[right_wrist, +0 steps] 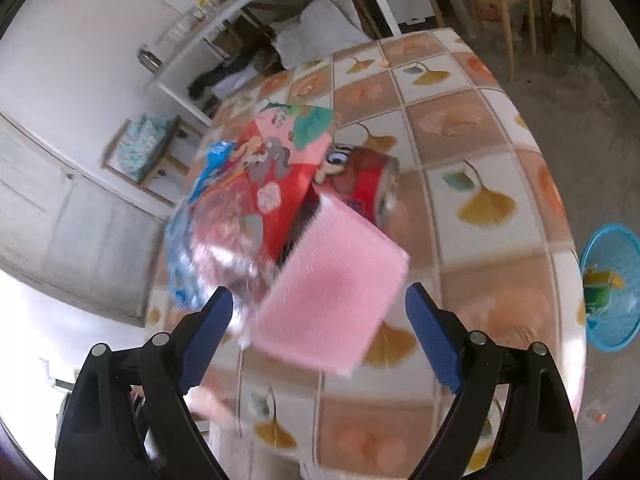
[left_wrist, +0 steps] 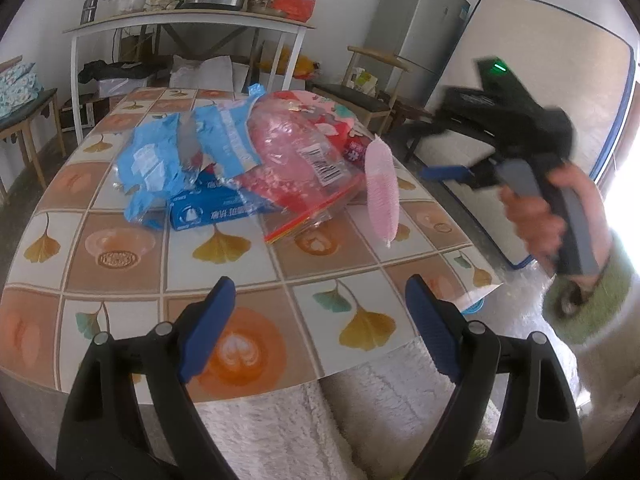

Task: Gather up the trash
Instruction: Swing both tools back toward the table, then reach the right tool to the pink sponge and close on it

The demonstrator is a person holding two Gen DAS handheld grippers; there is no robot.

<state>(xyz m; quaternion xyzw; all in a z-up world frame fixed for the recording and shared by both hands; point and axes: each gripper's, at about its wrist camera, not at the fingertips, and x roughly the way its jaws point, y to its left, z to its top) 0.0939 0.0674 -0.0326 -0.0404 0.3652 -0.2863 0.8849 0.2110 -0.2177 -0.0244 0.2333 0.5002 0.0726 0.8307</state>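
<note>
A heap of trash lies mid-table: crumpled blue wrappers [left_wrist: 160,160], a blue box [left_wrist: 212,210] and a pink and red plastic bag [left_wrist: 304,152]. A pink cloth [left_wrist: 382,188] stands on edge at the heap's right side, touching no gripper. My left gripper [left_wrist: 320,320] hovers open over the table's near edge with nothing between its fingers. My right gripper [left_wrist: 444,172], blurred and held in a hand, is off the table's right side. In the right wrist view the pink cloth [right_wrist: 332,300] floats loose ahead of the open right gripper [right_wrist: 320,320]. A red can [right_wrist: 372,184] lies behind the bag [right_wrist: 276,184].
The table [left_wrist: 120,280] has a tiled leaf-pattern cover. A blue mesh basket [right_wrist: 612,288] with some scraps in it sits on the floor by the table's corner. Chairs [left_wrist: 360,96], a fridge [left_wrist: 416,28], a leaning mattress [left_wrist: 540,80] and a cluttered white shelf table [left_wrist: 188,24] stand behind.
</note>
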